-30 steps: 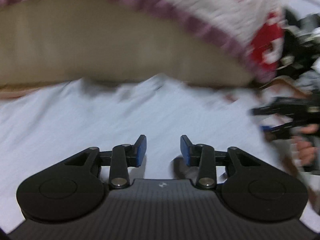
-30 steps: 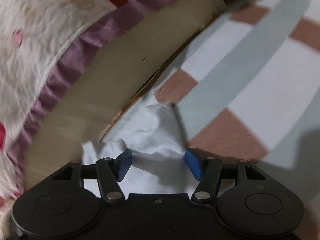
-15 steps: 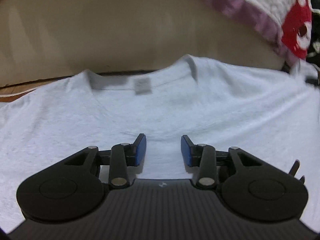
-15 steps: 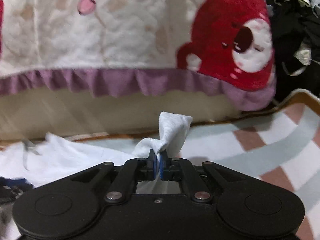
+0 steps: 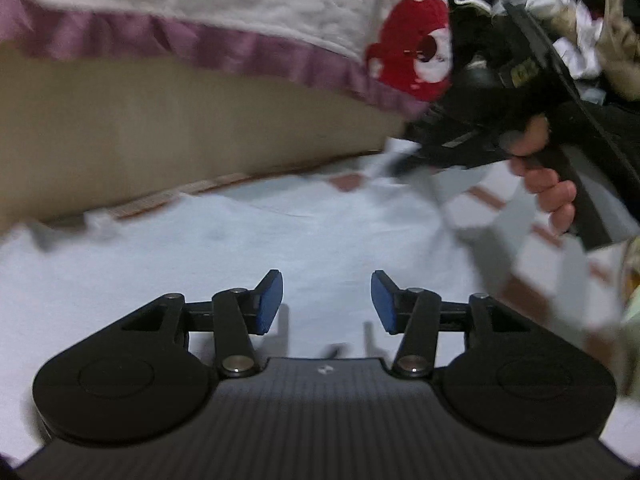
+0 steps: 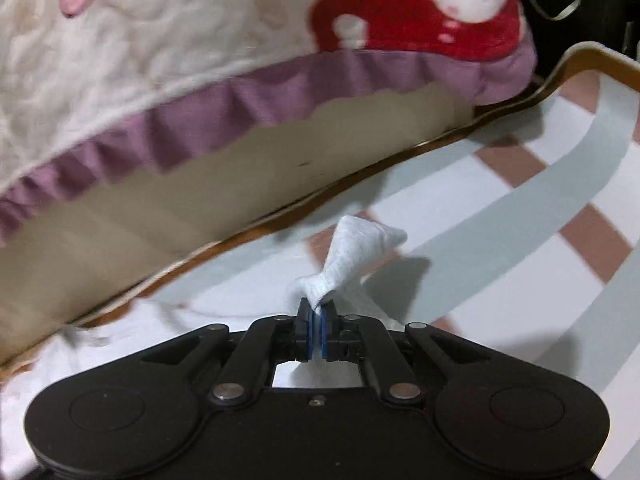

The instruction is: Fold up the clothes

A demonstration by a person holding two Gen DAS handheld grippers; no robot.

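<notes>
Nearest the left camera: left gripper point(image 5: 327, 300), jaws apart with nothing between them, just been opening wider, hovering over the spread cloth.
Beneath and ahead of it: white T-shirt point(image 5: 248, 248), lying flat on the checked floor mat point(image 6: 520, 248), long axis hard to tell through blur; seemingly running left to right across the left view.
At the shirt's right end: right gripper point(image 6: 316, 322), jaws together and clamped on a bunched corner of the white T-shirt, pinched tuft standing up past the blue pads point(image 6: 307, 332), corner raised clear of the mat.
Same grip from the left view: right gripper up and to the right, held by a person's hand point(image 5: 548, 184), cloth trailing down from it to the flat part.
Deciding relation: shirt directly under and in front of the empty left jaws, right end already taken; free left end lying off to the left, so left hand the nearer one for that side.
Judged step: early in the fold, one corner secured, matching grab likely next.
Risk: thin bunched hold slipping once the cloth tightens.
Farther back: beige bed base point(image 6: 168, 216), with a ruffled quilt point(image 6: 152, 52) bearing a red bear overhanging it.
Farthest: dark clothes pile point(image 5: 560, 40), blurred.
</notes>
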